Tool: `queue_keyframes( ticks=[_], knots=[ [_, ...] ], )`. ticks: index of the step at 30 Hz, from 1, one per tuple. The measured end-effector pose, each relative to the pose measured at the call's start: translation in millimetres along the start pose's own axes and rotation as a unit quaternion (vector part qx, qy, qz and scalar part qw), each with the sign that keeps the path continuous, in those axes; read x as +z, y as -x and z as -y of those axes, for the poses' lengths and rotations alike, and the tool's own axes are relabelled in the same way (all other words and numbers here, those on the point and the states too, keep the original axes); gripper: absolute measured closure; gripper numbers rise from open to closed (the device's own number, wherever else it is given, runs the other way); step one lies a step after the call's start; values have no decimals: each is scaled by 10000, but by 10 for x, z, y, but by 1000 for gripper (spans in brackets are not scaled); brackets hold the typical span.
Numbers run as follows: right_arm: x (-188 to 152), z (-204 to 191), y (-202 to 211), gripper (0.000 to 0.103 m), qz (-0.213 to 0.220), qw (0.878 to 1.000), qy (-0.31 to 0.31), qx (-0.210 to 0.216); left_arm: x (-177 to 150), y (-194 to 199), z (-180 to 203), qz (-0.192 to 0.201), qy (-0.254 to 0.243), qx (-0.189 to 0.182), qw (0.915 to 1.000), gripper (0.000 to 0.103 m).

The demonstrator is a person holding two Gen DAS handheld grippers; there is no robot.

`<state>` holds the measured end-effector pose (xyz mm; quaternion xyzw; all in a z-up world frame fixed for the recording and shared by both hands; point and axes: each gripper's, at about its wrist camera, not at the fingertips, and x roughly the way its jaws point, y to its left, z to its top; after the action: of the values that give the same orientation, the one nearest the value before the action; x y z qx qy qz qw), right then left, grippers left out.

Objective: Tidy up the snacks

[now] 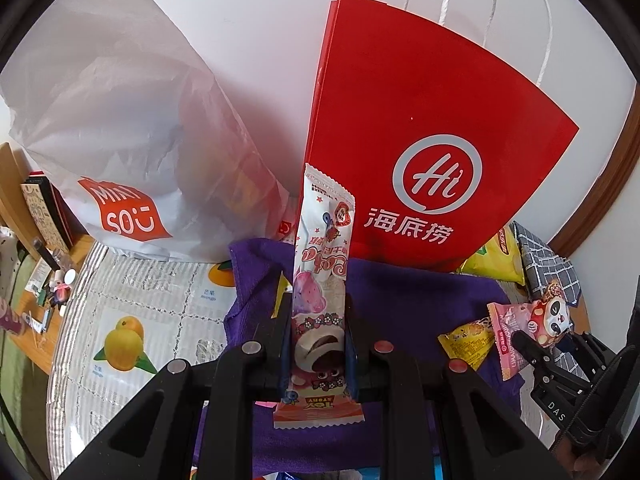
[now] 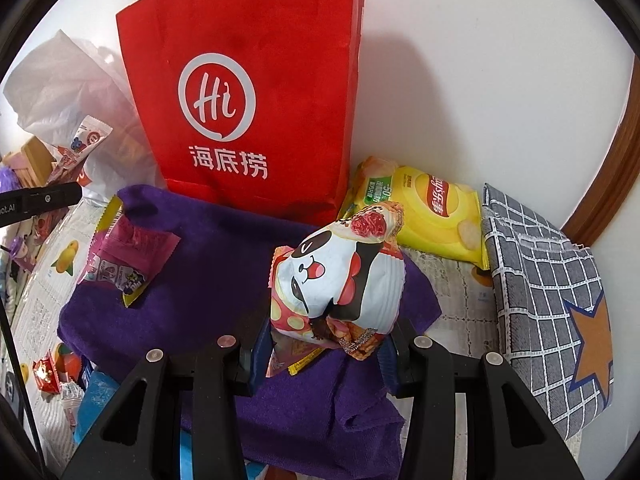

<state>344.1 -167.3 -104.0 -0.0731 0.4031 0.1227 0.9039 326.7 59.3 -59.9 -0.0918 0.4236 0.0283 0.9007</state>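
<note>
Both hands are loaded, which looks to me like sorting in mid-step. The left gripper [image 1: 318, 344] has its jaws closed tight on a long pink snack bar [image 1: 320, 280], pinched near its lower end so the wrapper stands upright through the middle of the left wrist frame. Held like that, its free top edge points toward the red paper bag [image 1: 420, 128] standing against the wall at upper centre, probably so it can slide into the bag's mouth end-first.

The right gripper [image 2: 320, 354] has its jaws part-way closed on a puffy panda-print packet [image 2: 340, 280], gripped by its crumpled bottom seam in the lower middle of the right wrist frame, lifted clear of the purple towel [image 2: 208, 248]. The soft pack bulges above the grip, so a seam hold seems the safest purchase.

Other snacks wait: a purple packet [image 2: 128, 260] lies on the towel at centre left, and a yellow crisp bag [image 2: 436, 212] rests against the wall to the right of the red bag. A white plastic bag [image 1: 120, 140] slumps at upper left on the desk [image 1: 132, 308], a likely second destination.
</note>
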Motion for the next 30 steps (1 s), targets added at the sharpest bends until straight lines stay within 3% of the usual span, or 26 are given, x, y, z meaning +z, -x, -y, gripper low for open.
queue_keyframes(
  ticks=[30],
  knots=[
    [-6, -11, -117, 58, -302, 9994, 117, -72, -44, -61, 6, -110, -84, -14, 9999, 83]
  ],
)
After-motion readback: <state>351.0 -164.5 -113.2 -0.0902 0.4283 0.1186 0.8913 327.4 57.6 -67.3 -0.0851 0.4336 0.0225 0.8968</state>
